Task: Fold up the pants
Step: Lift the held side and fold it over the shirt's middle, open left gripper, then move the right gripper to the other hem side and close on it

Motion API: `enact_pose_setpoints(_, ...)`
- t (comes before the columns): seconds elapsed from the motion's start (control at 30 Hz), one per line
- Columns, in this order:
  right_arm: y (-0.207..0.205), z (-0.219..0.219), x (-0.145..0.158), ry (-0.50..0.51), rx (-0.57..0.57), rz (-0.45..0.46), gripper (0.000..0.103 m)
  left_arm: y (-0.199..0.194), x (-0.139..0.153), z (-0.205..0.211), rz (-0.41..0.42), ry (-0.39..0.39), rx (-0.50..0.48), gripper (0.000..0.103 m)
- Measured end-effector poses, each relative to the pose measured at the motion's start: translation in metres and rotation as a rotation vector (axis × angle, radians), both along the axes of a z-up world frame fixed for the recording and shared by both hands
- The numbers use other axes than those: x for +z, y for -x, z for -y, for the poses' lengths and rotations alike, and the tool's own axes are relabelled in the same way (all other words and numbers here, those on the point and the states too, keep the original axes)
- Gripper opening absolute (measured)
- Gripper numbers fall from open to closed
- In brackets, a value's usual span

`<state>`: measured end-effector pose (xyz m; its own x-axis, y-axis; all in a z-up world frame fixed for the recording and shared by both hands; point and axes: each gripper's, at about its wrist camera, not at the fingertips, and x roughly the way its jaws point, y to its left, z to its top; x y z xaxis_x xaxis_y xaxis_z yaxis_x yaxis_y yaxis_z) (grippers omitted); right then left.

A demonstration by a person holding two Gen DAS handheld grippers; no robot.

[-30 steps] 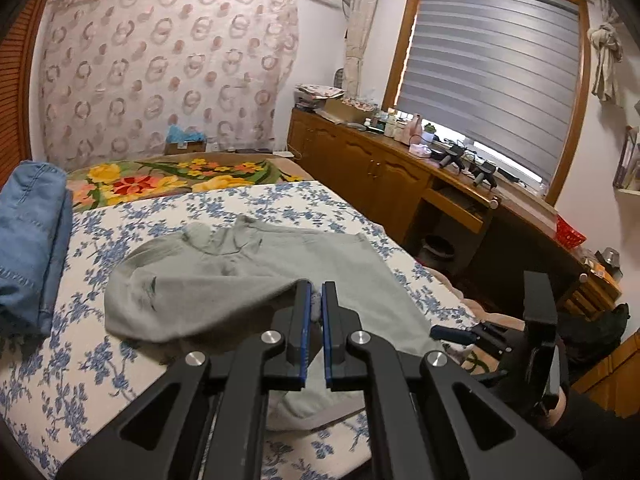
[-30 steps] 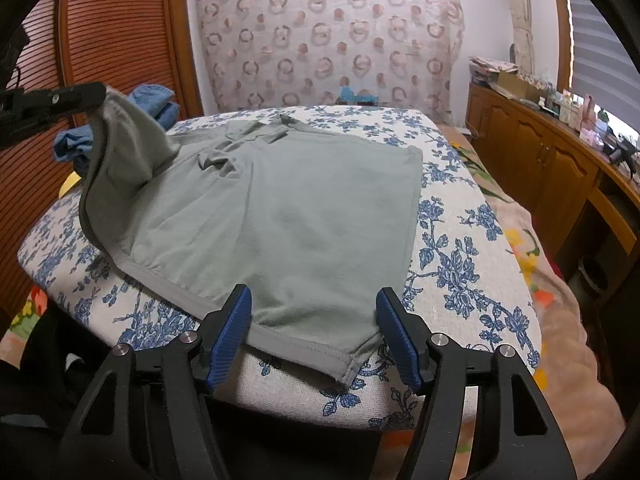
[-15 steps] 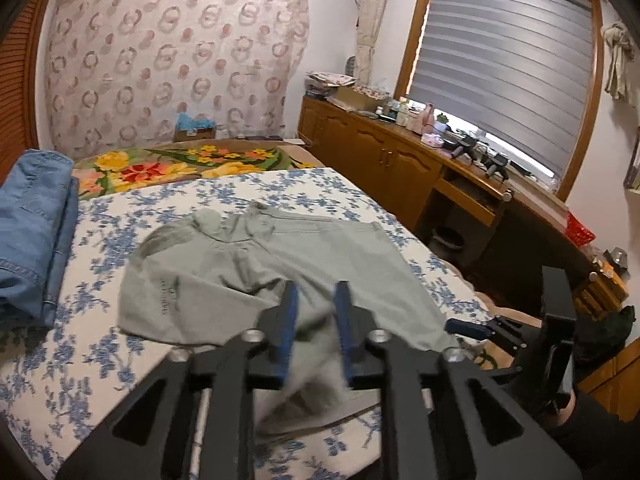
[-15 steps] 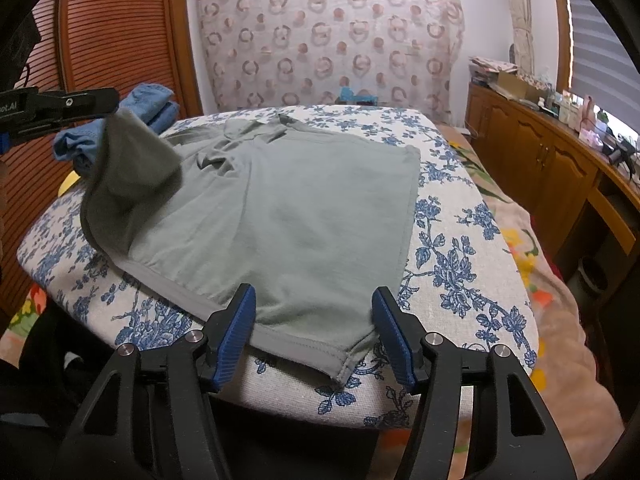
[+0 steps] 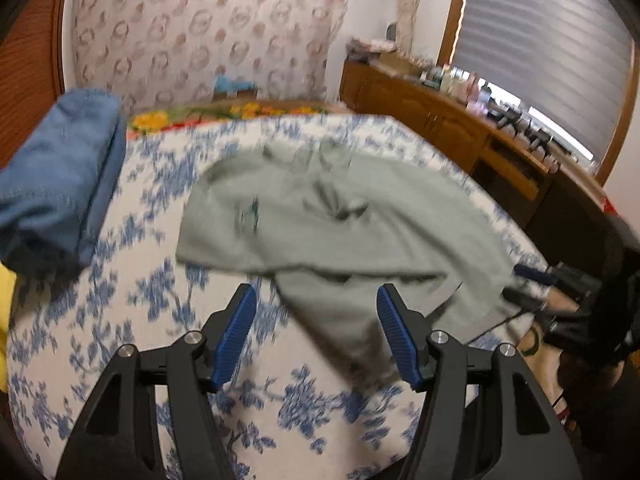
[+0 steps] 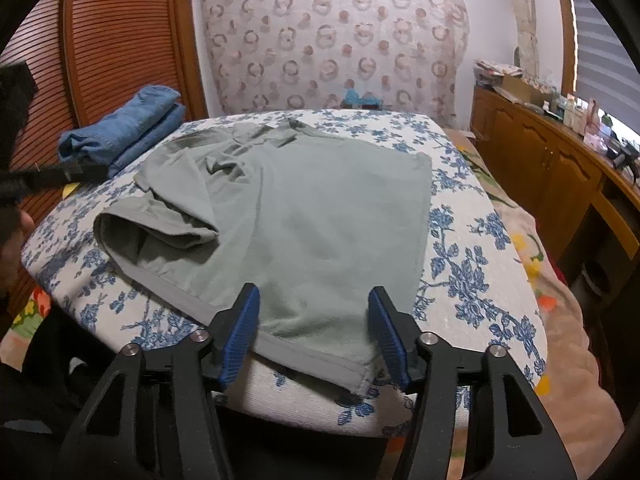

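A grey-green garment (image 6: 304, 216) lies spread on the blue-flowered bed (image 6: 472, 264); its left side is folded over onto itself (image 6: 160, 220). It shows blurred in the left wrist view (image 5: 344, 224). My left gripper (image 5: 316, 332) is open and empty, above the bed just short of the garment's near edge. My right gripper (image 6: 314, 336) is open, with the garment's hem corner lying between its pads and not clamped. The right gripper also shows at the right edge of the left wrist view (image 5: 560, 292).
Folded blue jeans (image 6: 124, 128) lie at the bed's far left, seen also in the left wrist view (image 5: 60, 176). A wooden cabinet with clutter (image 6: 560, 160) runs along the right wall. A slatted wooden door (image 6: 100, 48) stands on the left.
My left gripper opened and let go of the garment's side, which dropped folded onto the garment. The left gripper pulled back. The right gripper stayed open at the hem.
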<state>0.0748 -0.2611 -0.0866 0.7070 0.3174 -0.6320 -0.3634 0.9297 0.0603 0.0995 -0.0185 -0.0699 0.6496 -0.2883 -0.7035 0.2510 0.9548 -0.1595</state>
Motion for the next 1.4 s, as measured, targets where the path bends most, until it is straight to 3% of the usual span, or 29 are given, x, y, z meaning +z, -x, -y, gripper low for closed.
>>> enact_pose_setpoints(0.37, -0.004, -0.022, 0.019, -0.027, 0.062, 0.022, 0.04, 0.007, -0.029, 0.004, -0.072, -0.032, 0.012, 0.062)
enact_pose_setpoints(0.77, -0.017, -0.058, 0.028, -0.024, 0.152, 0.023, 0.034, 0.013, -0.032, 0.006, -0.019, -0.043, 0.028, 0.063)
enact_pose_setpoints(0.97, -0.034, -0.074, 0.02, -0.024, 0.201, -0.024, 0.027, 0.014, -0.032, 0.006, -0.011, -0.042, 0.025, 0.063)
enact_pose_setpoints(1.4, -0.049, -0.102, -0.001, 0.056, 0.24, -0.085, 0.023, 0.018, -0.032, 0.006, 0.003, -0.032, 0.033, 0.063)
